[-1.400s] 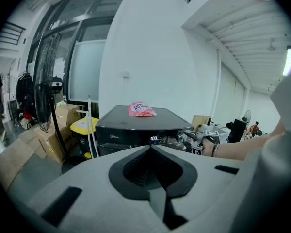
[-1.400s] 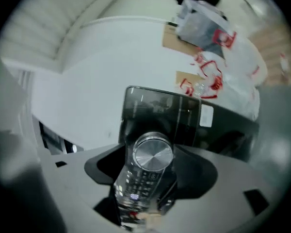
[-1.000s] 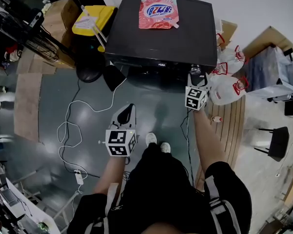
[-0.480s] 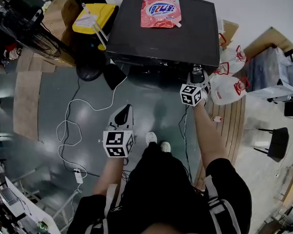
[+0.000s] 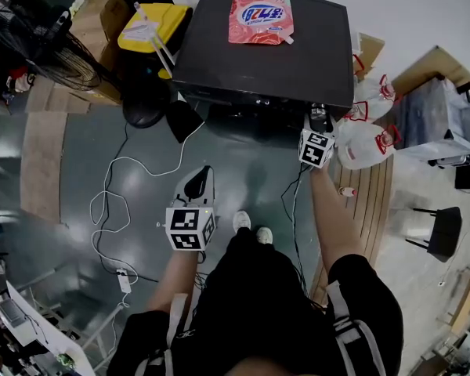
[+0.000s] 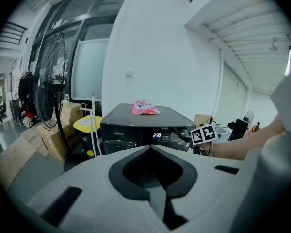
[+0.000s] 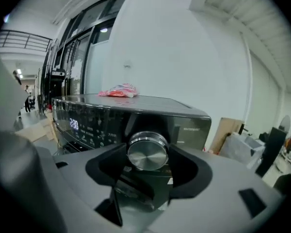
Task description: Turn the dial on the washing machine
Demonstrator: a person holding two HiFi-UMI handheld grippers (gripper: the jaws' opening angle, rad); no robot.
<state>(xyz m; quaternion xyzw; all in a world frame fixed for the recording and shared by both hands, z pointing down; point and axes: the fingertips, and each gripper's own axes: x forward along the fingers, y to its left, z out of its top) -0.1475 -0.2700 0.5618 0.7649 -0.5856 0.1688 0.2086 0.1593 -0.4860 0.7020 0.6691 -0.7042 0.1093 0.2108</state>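
silver dial (image 7: 147,153) on black washing machine (image 5: 266,49), right gripper (image 5: 316,117) clamped round it, left gripper (image 6: 150,148) closed, empty

Arm outstretched, right hand-held gripper (image 5: 316,117) clamped on dial (image 7: 147,153) — left hand-held gripper (image 5: 207,171) low, jaws together

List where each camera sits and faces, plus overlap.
Head view: on the person's head, facing steeply down at the washing machine and floor; shows both forearms, left gripper, right gripper.
Left gripper view: on the left gripper, farther off, facing the machine's front; shows its shut jaws and the person's right forearm.
Right gripper view: on the right gripper, close on the panel; jaws on the dial.
Shared: pink pouch atop the machine, in all three.
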